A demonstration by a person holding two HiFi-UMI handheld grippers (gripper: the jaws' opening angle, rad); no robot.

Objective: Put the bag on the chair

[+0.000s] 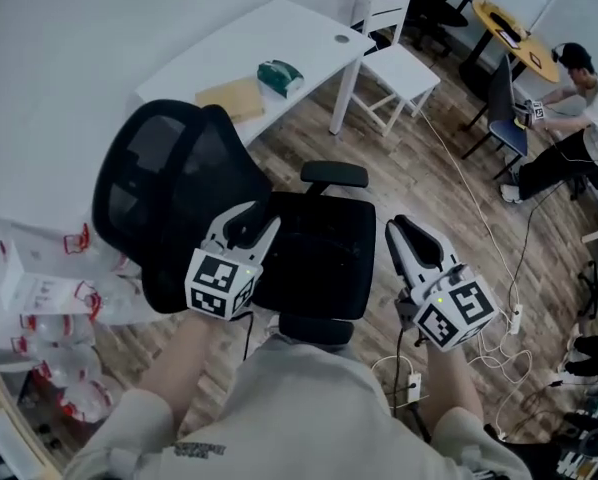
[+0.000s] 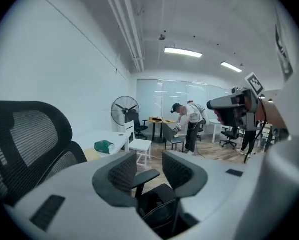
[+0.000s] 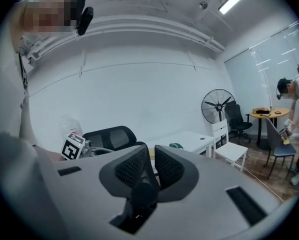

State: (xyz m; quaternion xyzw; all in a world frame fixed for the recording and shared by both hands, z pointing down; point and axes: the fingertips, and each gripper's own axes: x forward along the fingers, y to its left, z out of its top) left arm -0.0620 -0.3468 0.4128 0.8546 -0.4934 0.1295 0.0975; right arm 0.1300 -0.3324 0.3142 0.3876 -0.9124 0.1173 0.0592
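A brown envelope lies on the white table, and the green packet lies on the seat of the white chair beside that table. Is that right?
Not quite. The head view shows the green packet lying on the white table, next to the brown envelope, not on the white chair. The white chair does stand beside that table.

— You had a black chair (image 1: 314,238) before you, its back a fine mesh.
— Your counter (image 1: 299,28) was white, like the slatted chair (image 1: 399,63); it carried a green packet (image 1: 279,76) and a tan envelope (image 1: 234,98). The floor (image 1: 429,168) was brown wood planks.
— Your left gripper (image 1: 254,226) wore black-and-white square markers; its fingers (image 2: 123,173) were dark grey, cross-hatched.
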